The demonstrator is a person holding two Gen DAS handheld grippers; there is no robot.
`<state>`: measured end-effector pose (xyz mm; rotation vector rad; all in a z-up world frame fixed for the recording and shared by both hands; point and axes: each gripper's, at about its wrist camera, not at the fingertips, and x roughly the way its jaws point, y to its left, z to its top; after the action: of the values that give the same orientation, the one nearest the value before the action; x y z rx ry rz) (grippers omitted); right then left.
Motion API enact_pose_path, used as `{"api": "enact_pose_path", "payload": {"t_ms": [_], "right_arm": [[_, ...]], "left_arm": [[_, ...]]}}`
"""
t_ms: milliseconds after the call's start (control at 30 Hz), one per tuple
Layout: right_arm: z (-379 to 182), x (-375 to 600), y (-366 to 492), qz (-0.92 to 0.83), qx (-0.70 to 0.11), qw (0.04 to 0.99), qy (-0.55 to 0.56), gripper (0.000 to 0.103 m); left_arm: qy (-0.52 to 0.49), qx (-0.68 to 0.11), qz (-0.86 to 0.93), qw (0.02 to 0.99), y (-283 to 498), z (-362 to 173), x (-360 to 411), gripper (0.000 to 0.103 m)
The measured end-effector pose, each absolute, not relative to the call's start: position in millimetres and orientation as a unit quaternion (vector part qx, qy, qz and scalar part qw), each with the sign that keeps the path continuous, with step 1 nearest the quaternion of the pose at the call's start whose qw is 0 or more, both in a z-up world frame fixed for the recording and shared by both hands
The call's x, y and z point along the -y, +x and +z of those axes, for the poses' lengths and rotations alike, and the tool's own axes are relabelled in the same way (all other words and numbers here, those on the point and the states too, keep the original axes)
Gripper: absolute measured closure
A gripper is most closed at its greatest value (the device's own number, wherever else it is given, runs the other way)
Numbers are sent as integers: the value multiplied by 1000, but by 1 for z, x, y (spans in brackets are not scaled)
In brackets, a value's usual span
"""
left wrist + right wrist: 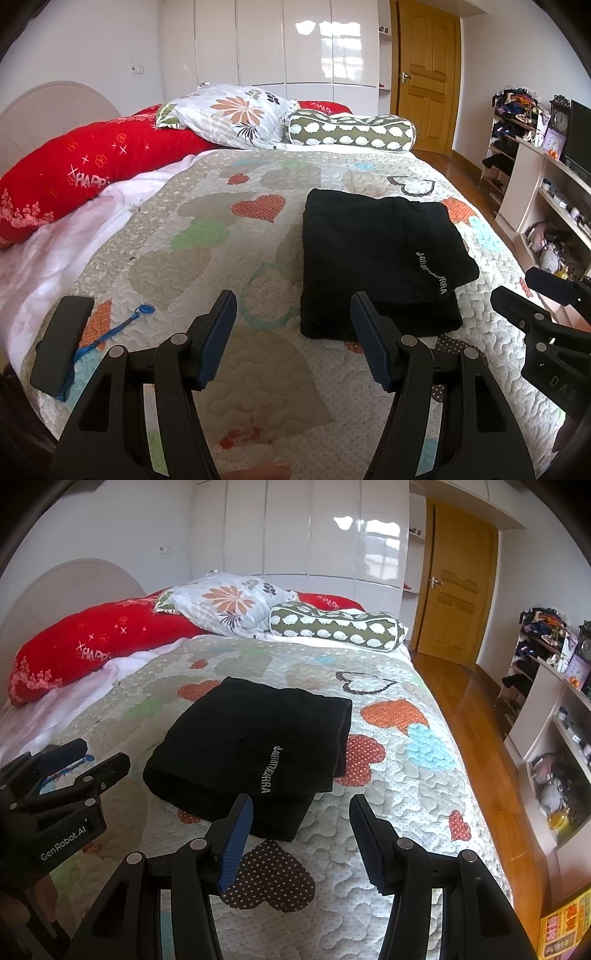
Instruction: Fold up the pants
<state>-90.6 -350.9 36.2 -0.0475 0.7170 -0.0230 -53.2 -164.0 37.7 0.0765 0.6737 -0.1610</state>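
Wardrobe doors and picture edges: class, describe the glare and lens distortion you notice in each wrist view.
Left wrist view: window glare on the glossy wardrobe doors, the quilt bulging like a barrel, black vignette at the corners. Right wrist view: the same glare on the doors, the wooden door frame bowed, the folded black pants sharp.

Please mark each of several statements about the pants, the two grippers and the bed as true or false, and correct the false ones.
1. The black pants lie folded into a compact stack on the quilt. True.
2. The right gripper grips the pants. False: it is open and holds nothing.
3. The left gripper is open and empty. True.
4. The pants show white lettering. True.
5. A blue pillow lies at the head of the bed. False: the red pillow, a floral one and a green patterned bolster lie there.
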Motion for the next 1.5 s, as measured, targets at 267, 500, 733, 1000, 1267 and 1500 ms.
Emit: {"api": "enact_pose_path", "payload": {"t_ms": [267, 500, 733, 1000, 1267, 1500], "right_arm": [[36, 350, -92, -10, -352, 936, -24, 50], [32, 350, -92, -8, -356, 934, -23, 50], [30, 350, -91, -7, -359, 933, -23, 50], [26, 350, -87, -5, -366, 931, -22, 50], [22, 348, -79, -2, -368, 929, -25, 50], [18, 342, -69, 4, -372, 928, -29, 50]], "left_arm": [[39, -329, -78, 940, -54, 38, 165, 39], [39, -330, -79, 940, -56, 39, 166, 39], [38, -332, -81, 939, -56, 38, 168, 39], [37, -334, -82, 938, -54, 36, 168, 39], [33, -344, -84, 935, -49, 29, 169, 39], [31, -346, -82, 934, -45, 29, 166, 39]]}}
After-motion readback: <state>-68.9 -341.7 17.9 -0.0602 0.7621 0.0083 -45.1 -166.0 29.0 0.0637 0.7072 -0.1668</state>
